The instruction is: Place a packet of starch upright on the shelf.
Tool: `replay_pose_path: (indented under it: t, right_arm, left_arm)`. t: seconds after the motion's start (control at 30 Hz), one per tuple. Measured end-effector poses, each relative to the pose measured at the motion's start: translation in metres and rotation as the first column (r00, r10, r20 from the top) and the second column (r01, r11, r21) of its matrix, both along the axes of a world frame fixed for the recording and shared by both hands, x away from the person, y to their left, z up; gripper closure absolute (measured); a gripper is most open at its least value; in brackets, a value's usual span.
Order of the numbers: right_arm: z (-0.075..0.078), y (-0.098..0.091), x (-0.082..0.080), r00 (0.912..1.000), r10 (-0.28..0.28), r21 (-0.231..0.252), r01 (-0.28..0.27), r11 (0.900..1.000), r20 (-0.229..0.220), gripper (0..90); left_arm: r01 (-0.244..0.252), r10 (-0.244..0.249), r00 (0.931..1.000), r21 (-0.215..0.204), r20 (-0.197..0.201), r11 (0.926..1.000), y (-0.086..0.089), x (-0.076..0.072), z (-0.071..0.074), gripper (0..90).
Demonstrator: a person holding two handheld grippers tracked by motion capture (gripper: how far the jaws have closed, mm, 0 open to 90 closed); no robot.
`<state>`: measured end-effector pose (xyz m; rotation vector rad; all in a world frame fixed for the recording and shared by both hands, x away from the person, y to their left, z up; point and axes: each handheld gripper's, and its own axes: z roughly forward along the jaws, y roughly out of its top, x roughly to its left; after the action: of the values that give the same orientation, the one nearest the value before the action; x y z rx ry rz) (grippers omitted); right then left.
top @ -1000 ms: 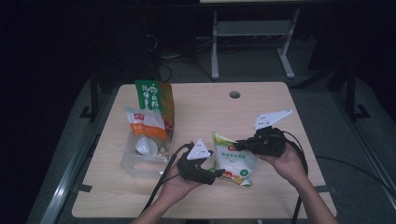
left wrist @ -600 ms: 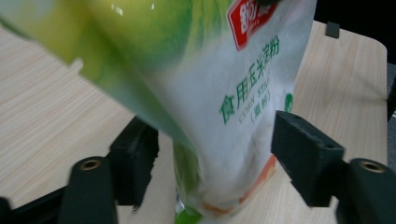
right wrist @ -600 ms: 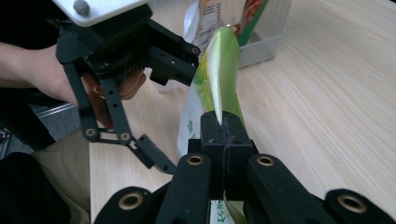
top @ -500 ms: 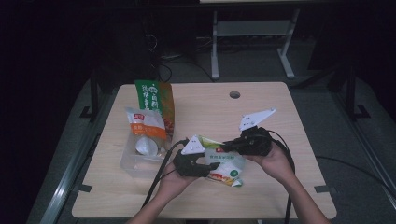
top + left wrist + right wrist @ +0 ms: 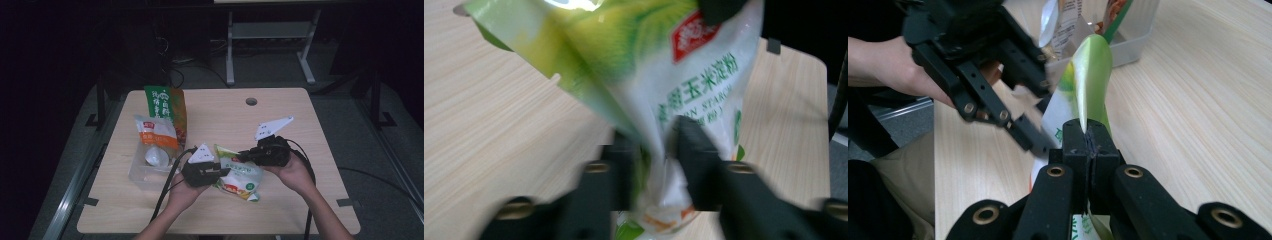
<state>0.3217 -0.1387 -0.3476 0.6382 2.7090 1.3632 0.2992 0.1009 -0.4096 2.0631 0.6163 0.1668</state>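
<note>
Starch bag pinched by right tool; left tool apparently closing on it.

Lying on the table between left gripper and right gripper, starch bag, standing left of it a clear tub holding two packets, tall pouch behind the tub

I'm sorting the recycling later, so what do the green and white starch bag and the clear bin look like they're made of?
The starch bag looks like thin glossy plastic film: it shines, creases and folds where the right claw pinches it. The clear bin seems rigid see-through plastic, with the table, pale wood-grain and matt, probably laminate, showing through.
</note>
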Motion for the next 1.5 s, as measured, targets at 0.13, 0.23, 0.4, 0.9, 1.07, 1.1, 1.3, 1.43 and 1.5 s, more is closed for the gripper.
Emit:
replay_pose_path:
  t: [0.13,0.23,0.4,0.9,1.07,1.1,1.3,1.43,1.5]
  right_arm:
    - [0.002,0.004,-0.001,0.9998,0.016,-0.013,-0.016,0.9998,0.009,88.7]
    - [0.003,0.009,-0.001,0.9994,0.027,-0.029,-0.026,0.9992,0.024,88.7]
    - [0.002,0.010,0.001,0.9995,0.018,-0.045,-0.017,0.9989,0.025,88.6]
    - [-0.001,0.001,0.001,0.9986,-0.050,-0.030,0.051,0.9983,0.013,68.9]
    - [-0.001,-0.012,0.000,0.9954,-0.095,-0.032,0.095,0.9949,0.009,59.3]
    - [-0.002,-0.014,0.000,0.9949,-0.101,-0.029,0.101,0.9945,0.008,58.1]
    - [-0.005,-0.026,-0.003,0.9912,-0.132,-0.015,0.132,0.9911,0.004,49.2]
    - [-0.009,-0.037,-0.007,0.9869,-0.161,-0.013,0.161,0.9868,0.004,45.2]
    - [-0.010,-0.041,-0.009,0.9857,-0.168,-0.009,0.168,0.9857,-0.001,44.4]
  left_arm:
    - [0.016,-0.016,0.9997,-0.006,-0.017,0.9998,-0.004,0.003,-0.001,49.9]
    - [0.023,-0.023,0.9996,0.001,-0.014,0.9997,-0.006,0.002,0.000,58.5]
    - [0.023,-0.023,0.9993,-0.014,-0.030,0.9996,-0.001,0.004,0.001,76.1]
    - [0.006,-0.006,0.9998,0.004,0.020,1.0000,-0.003,-0.003,0.002,85.5]
    - [0.005,-0.005,0.9997,0.007,0.025,1.0000,-0.003,-0.004,0.002,85.6]
    - [0.001,-0.002,0.9998,0.005,0.021,1.0000,-0.003,-0.004,0.002,85.7]
    - [-0.006,0.006,0.9998,0.007,0.017,1.0000,-0.003,-0.006,0.003,85.7]
    - [-0.006,0.006,0.9997,0.016,0.022,0.9999,-0.003,-0.006,0.003,85.8]
    - [-0.009,0.009,0.9998,0.015,0.017,0.9998,-0.002,-0.006,0.003,85.8]
